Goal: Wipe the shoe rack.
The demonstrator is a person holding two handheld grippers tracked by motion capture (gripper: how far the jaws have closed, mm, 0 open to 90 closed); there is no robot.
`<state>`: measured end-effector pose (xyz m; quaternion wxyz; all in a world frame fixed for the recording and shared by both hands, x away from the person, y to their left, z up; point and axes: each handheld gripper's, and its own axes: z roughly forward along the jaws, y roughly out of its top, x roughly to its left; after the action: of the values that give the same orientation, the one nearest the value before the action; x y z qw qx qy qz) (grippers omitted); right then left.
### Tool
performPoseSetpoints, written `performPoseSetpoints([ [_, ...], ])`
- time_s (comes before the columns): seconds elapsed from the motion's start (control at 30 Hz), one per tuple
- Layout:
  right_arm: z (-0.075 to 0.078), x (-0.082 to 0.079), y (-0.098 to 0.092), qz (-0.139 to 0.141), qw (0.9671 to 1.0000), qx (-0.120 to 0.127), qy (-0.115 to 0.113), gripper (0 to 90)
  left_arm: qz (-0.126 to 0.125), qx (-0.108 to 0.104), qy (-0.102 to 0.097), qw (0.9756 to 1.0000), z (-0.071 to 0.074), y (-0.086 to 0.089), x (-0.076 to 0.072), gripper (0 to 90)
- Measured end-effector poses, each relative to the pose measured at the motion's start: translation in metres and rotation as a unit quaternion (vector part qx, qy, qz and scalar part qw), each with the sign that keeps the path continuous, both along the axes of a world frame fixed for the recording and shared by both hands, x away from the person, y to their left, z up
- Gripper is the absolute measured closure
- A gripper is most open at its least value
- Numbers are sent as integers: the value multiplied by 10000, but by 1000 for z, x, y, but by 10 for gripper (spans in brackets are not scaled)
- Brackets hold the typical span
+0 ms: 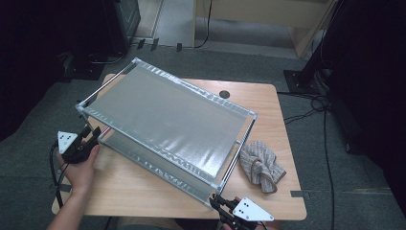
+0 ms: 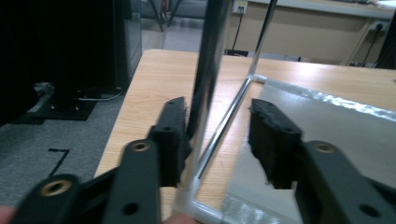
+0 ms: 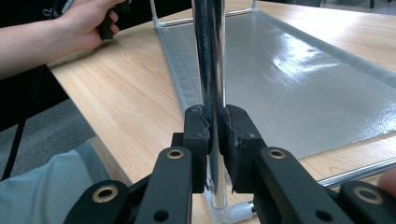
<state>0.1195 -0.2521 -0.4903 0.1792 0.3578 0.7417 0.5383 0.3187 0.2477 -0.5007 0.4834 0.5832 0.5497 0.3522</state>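
**Grippers meet two-tier rack at opposite corners**

Hands at work on a wooden table (image 1: pixel 143 191): I hold a two-jaw gripper in each, and both are at a two-tier metal-frame rack (image 1: pixel 167 115) with silver-grey fabric shelves, which stands slantwise across the tabletop. My right gripper (image 3: pixel 214 135) is clamped tight on the upright chrome post (image 3: pixel 211 56) at the rack's near right corner, both black pads pressed flat against the tube just above its white plastic corner joint (image 3: pixel 233 212). In the high view that gripper (image 1: pixel 221 203) sits at the table's front edge, its grey three-cornered plate on top. My left gripper (image 2: pixel 218 140) is at the rack's near left corner, where its jaws stand partway apart around the corner post (image 2: pixel 208 60); the left pad (image 2: pixel 173 135) looks to be touching the tube, while the right pad (image 2: pixel 273 140) stands clear of it, so nothing is gripped there. From above, my left hand (image 1: pixel 81 167) rests by the table's left edge with the left gripper (image 1: pixel 88 139) pointed at that corner. The lower shelf (image 3: pixel 299 79) lies close over the wood, the upper shelf (image 1: pixel 163 112) spans above it. A crumpled beige cloth (image 1: pixel 261 165) lies on the table just beside the rack's right end, not touching it.
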Motion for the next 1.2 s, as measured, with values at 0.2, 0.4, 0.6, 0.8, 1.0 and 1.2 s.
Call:
performPoseSetpoints([
  [0.2, 0, 2, -4, -127, 9999, -16, 0, 803, -9, -30, 97, 9999, 1, 5, -3, 784],
  [0.4, 0, 7, -7, -263, 9997, -24, 11, 802, 33, 146, 136, 9998, 2, 6, -11, 797],
  [0.6, -1, 19, -11, -485, 9988, -7, 37, 800, -21, 161, 151, 9998, 2, 14, -22, 798],
  [0.8, 0, 34, -9, -746, 9972, -30, 100, 799, -7, 143, 166, 9998, 2, 25, -37, 799],
  [1.0, -1, 53, -8, -1030, 9945, 2, 168, 795, -68, 146, 152, 9998, 1, 34, -53, 804],
  [1.2, -2, 77, -13, -1270, 9915, 82, 259, 789, -128, 218, 201, 9995, 3, 35, -70, 805],
])
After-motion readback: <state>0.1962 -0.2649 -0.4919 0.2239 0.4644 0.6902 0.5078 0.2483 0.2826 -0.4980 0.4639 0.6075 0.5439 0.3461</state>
